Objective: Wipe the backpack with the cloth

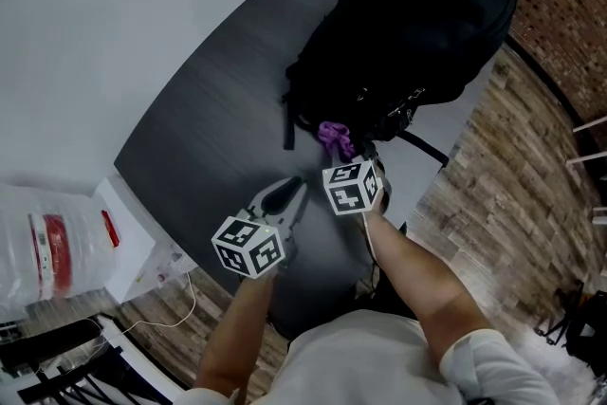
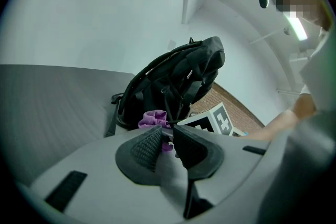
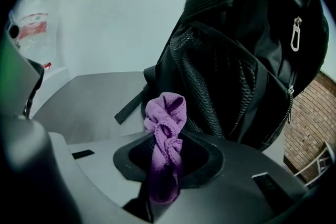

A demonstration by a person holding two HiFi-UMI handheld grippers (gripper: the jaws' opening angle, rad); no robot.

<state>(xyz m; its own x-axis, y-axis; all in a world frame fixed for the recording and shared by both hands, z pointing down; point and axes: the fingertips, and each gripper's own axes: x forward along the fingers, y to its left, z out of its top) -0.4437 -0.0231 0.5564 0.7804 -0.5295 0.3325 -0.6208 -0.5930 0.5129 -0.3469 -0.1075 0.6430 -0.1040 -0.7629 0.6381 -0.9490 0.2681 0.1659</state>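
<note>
Pinching bunched purple cloth (image 3: pixel 167 128) in right gripper (image 3: pixel 165 136) just beside black fabric backpack (image 1: pixel 417 24) lying on dark grey table (image 1: pixel 209 138); holding left gripper (image 2: pixel 167 144) narrowly parted, empty. Risking shoving unbraced backpack, or snagging cloth on zipper pulls (image 3: pixel 297 34).

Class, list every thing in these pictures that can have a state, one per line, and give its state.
backpack, resting on the table, a strap trailing on it.
cloth, bunched up, clamped in the right claw, close to the backpack.
right claw, shut on the cloth.
left claw, jaws a little apart, nothing between them.
</note>
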